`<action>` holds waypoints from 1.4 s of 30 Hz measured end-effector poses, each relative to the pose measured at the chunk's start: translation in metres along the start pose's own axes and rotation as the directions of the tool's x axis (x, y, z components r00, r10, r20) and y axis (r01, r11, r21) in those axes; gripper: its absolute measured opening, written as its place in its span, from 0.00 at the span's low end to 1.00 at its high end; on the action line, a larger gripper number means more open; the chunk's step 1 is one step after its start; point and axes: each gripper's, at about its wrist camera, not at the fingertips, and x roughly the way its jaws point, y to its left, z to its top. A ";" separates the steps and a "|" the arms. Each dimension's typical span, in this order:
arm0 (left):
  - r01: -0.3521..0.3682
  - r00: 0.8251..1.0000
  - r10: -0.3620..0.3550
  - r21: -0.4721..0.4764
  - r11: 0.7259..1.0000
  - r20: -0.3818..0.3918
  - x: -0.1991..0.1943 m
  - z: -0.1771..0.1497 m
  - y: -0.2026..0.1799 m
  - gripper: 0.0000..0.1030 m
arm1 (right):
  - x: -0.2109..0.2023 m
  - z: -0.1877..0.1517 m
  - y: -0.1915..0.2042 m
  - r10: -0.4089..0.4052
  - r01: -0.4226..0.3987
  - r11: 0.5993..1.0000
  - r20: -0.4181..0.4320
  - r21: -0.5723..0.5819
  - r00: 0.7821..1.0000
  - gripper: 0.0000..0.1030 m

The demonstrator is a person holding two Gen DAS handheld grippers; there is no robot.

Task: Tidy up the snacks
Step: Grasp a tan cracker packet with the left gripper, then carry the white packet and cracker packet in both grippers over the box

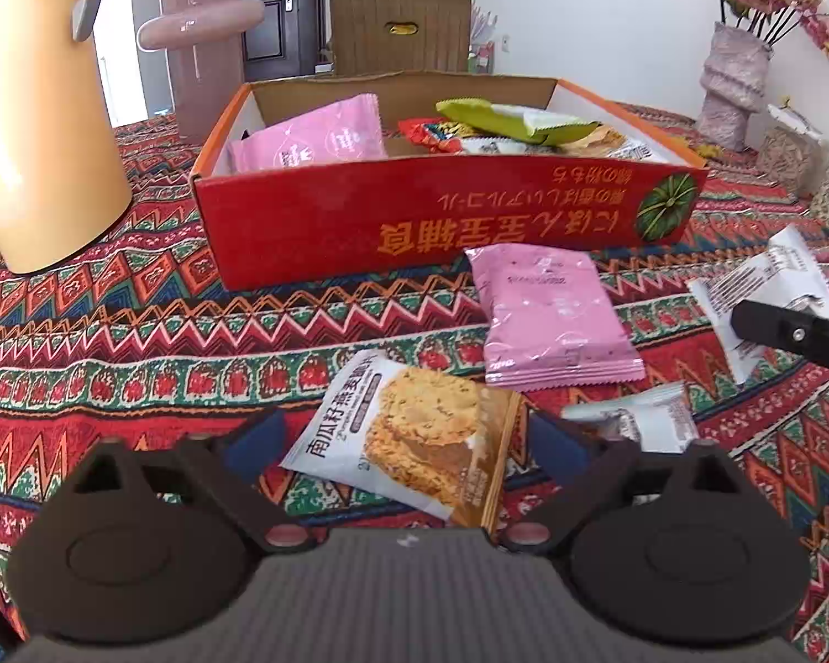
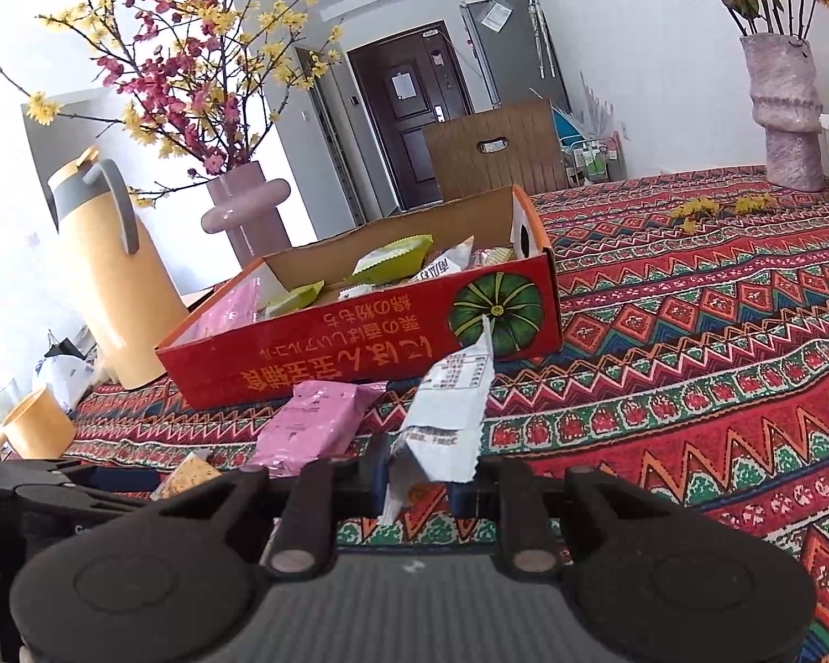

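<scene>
An open red cardboard box (image 1: 442, 221) stands on the patterned tablecloth and holds several snack packets, among them a pink one (image 1: 315, 138) and a green one (image 1: 514, 121). In front of it lie a pink packet (image 1: 552, 320), a small silver-white packet (image 1: 635, 420) and an oat-cookie packet (image 1: 414, 431). My left gripper (image 1: 406, 436) stands open low over the cloth, with the oat-cookie packet lying flat between its fingers. My right gripper (image 2: 420, 475) is shut on a white packet (image 2: 442, 414), held upright above the cloth in front of the box (image 2: 359, 342).
A tall yellow jug (image 1: 44, 110) and a pink vase (image 1: 204, 44) stand left of the box. A lilac vase (image 2: 785, 110) with flowers is at the far right, a yellow cup (image 2: 38, 425) at the left edge. A brown chair back (image 1: 398, 33) rises behind the box.
</scene>
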 end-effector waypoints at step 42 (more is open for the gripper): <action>-0.049 0.938 0.056 -0.032 0.998 0.341 -0.074 0.045 -0.002 0.45 | -0.012 0.046 0.036 0.015 0.000 0.992 0.120 -0.130 0.993 0.19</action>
